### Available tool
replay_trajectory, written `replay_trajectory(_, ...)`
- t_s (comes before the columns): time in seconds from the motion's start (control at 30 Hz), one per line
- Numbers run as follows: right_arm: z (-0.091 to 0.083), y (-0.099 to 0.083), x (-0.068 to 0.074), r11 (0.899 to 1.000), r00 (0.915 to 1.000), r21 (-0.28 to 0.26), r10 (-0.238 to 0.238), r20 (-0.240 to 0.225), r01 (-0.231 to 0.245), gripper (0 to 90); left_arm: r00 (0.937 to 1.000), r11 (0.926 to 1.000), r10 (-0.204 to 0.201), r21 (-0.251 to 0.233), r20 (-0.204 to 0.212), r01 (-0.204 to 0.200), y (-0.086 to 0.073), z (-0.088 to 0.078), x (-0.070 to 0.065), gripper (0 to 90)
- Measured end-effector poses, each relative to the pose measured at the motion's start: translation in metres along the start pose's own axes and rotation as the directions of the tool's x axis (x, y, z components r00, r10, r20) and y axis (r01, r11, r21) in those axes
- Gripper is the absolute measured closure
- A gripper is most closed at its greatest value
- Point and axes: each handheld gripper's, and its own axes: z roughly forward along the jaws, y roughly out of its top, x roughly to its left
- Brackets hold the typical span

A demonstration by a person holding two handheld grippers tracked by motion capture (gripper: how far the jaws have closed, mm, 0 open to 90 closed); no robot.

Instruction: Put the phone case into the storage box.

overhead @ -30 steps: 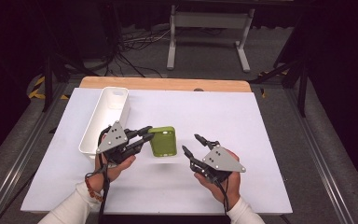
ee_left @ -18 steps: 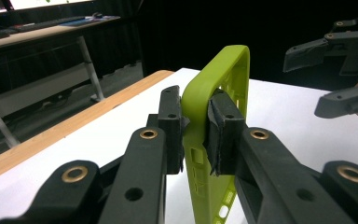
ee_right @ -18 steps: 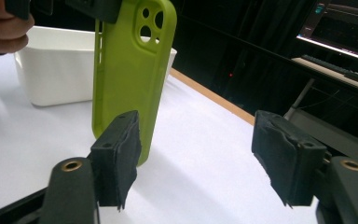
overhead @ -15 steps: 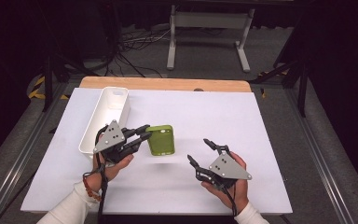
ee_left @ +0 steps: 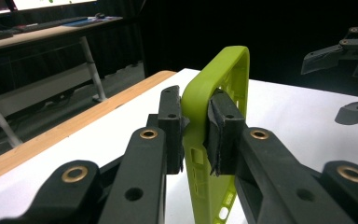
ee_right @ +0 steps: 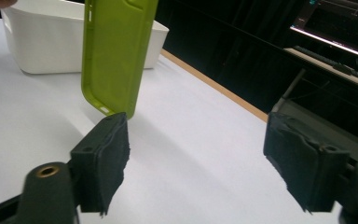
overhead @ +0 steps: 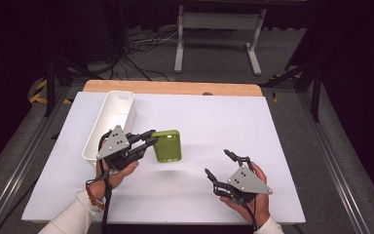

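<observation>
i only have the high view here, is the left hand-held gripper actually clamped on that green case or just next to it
Observer: Clamped. In the left gripper view the left hand-held gripper has both pads pressed on one side wall of the green case.
Operator: is the case flat on the table
Observer: No. The right gripper view shows it hanging with its lower end above the white table.
Operator: right one holding anything
Observer: Nothing. The right hand-held gripper has just been opening; its jaws stand wide with bare table between them.
Operator: is the bin close
Observer: The white bin sits behind the case, apart from it.
</observation>
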Motion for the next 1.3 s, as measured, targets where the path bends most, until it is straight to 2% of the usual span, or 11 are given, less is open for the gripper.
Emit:
replay_trajectory(0.13, -0.005, -0.006, -0.004, 1.0, 0.9998, 0.003, 0.016, 0.015, -0.016, 16.5, 1.0, 1.0, 0.002, -0.003, -0.003, -0.002, 0.001, -0.001, 0.0, 77.6)
replay_trajectory(0.27, -0.009, -0.009, -0.006, 1.0, 0.9995, 0.001, 0.023, 0.022, -0.023, 16.0, 1.0, 1.0, 0.002, -0.003, -0.004, -0.002, 0.001, -0.002, 0.001, 77.6)
replay_trajectory(0.5, -0.014, -0.019, -0.005, 1.0, 0.9994, 0.027, 0.007, 0.034, -0.008, 16.0, 1.0, 1.0, 0.002, -0.004, -0.006, -0.002, 0.002, -0.005, 0.002, 77.6)
replay_trajectory(0.7, -0.016, -0.023, -0.005, 1.0, 0.9996, 0.018, 0.022, 0.016, -0.022, 15.7, 0.9998, 0.9999, 0.013, -0.011, -0.017, -0.013, 0.004, -0.009, 0.005, 77.6)
replay_trajectory(0.77, -0.015, -0.023, -0.004, 1.0, 0.9995, 0.019, 0.021, 0.024, -0.022, 15.2, 0.9997, 0.9997, 0.009, -0.024, -0.023, -0.01, 0.004, -0.01, 0.005, 77.6)
replay_trajectory(1.0, -0.013, -0.024, -0.004, 0.999, 0.9995, 0.019, 0.031, 0.009, -0.032, 14.7, 0.9994, 0.9995, 0.008, -0.031, -0.034, -0.009, 0.007, -0.017, 0.009, 77.6)
replay_trajectory(1.3, -0.011, -0.025, -0.001, 0.999, 0.9999, 0.031, 0.016, 0.003, -0.016, 14.8, 0.9988, 0.9991, 0.015, -0.04, -0.046, -0.016, 0.01, -0.024, 0.013, 77.6)
